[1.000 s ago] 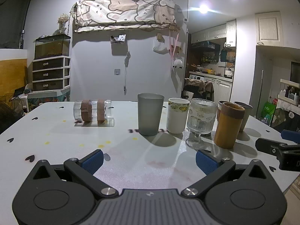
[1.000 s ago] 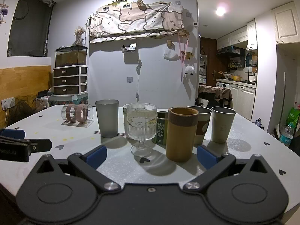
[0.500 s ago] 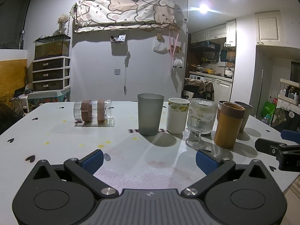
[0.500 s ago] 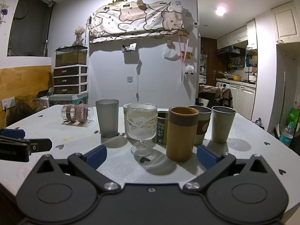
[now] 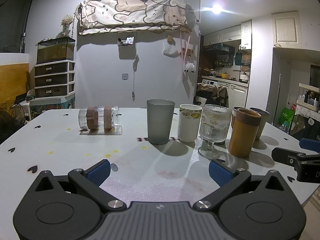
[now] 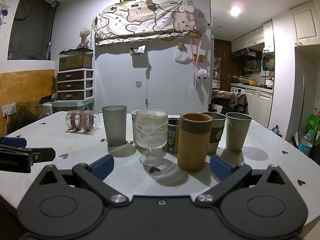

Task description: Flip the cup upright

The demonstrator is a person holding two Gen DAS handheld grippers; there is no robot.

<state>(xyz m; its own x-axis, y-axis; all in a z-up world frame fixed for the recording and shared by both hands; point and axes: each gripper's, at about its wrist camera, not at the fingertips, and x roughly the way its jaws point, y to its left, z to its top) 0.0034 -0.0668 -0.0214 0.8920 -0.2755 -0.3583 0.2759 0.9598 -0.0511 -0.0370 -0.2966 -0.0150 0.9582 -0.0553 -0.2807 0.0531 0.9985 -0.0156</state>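
Note:
A clear cup with two brown bands (image 5: pixel 99 118) lies on its side at the far left of the white table (image 5: pixel 60 140); it also shows in the right wrist view (image 6: pixel 83 120). My left gripper (image 5: pixel 159 172) is open and empty, low over the table's near edge, well short of the cup. My right gripper (image 6: pixel 161 167) is open and empty, in front of the row of upright cups. Each gripper shows in the other's view: the right one (image 5: pixel 296 160) and the left one (image 6: pixel 20 152).
Upright in a row stand a grey tumbler (image 5: pixel 160 124), a white mug (image 5: pixel 189 122), a ribbed stemmed glass (image 5: pixel 214 130), a tan cup (image 5: pixel 244 133), a green can (image 6: pixel 173 135) and two grey cups (image 6: pixel 237 131) behind.

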